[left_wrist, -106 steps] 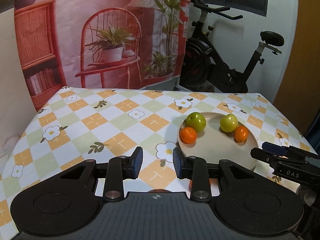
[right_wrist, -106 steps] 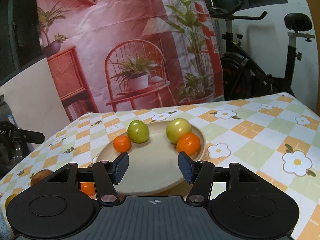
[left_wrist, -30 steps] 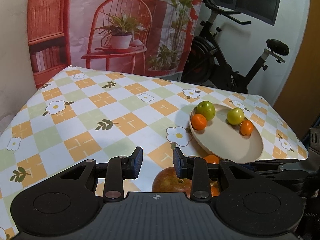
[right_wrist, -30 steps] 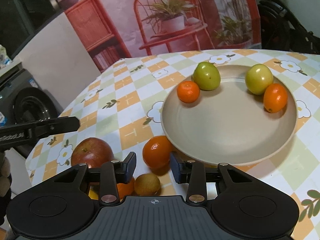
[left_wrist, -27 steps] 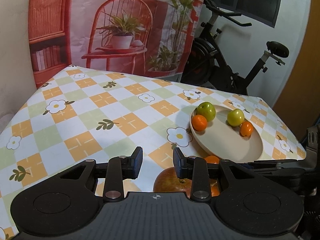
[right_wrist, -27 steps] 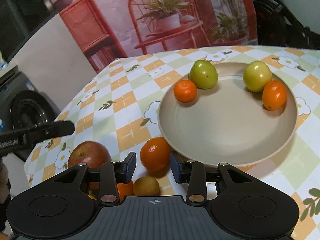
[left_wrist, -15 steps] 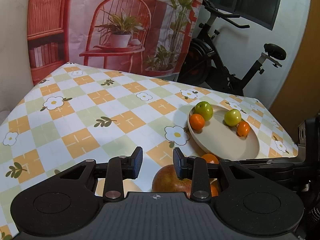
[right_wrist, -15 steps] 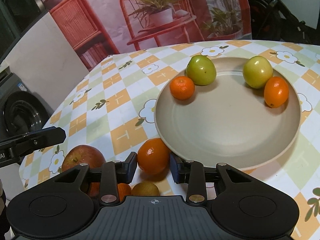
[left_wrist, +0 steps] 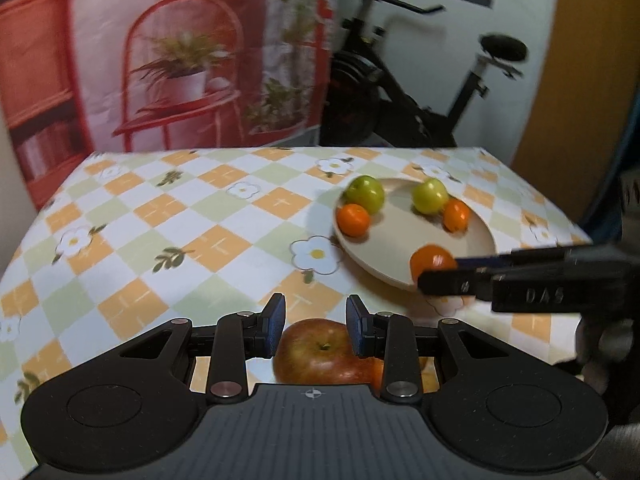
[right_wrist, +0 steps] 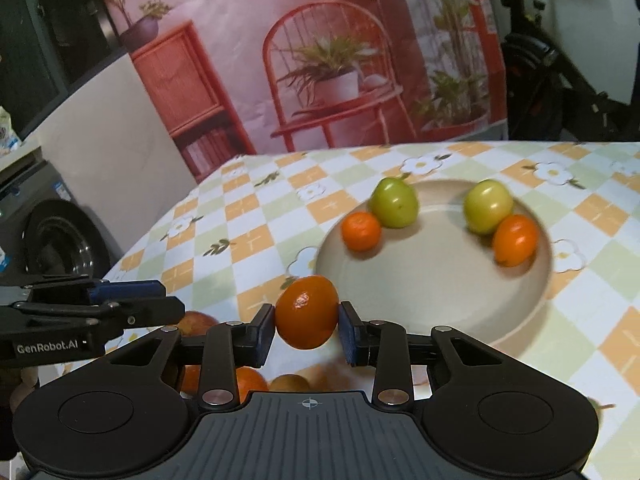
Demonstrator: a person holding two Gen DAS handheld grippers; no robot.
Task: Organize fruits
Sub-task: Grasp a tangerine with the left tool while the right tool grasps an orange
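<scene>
My right gripper [right_wrist: 307, 330] is shut on an orange [right_wrist: 307, 311] and holds it above the table, just left of the beige plate [right_wrist: 432, 300]. The plate holds two green fruits [right_wrist: 394, 203] and two small oranges [right_wrist: 361, 231]. In the left wrist view the right gripper [left_wrist: 444, 280] carries the orange [left_wrist: 432, 261] by the plate's near rim [left_wrist: 372, 268]. My left gripper [left_wrist: 316, 326] is open, its fingers either side of a red apple [left_wrist: 320, 354] on the table.
More small fruits [right_wrist: 248, 384] lie on the table's near edge below my right gripper. The checked tablecloth [left_wrist: 160, 220] stretches left. An exercise bike [left_wrist: 400, 92] stands behind the table. A washing machine [right_wrist: 52, 240] is at the left.
My right gripper closed on the orange beside the plate and lifted it off the table. My left gripper moved closer to the red apple, still open.
</scene>
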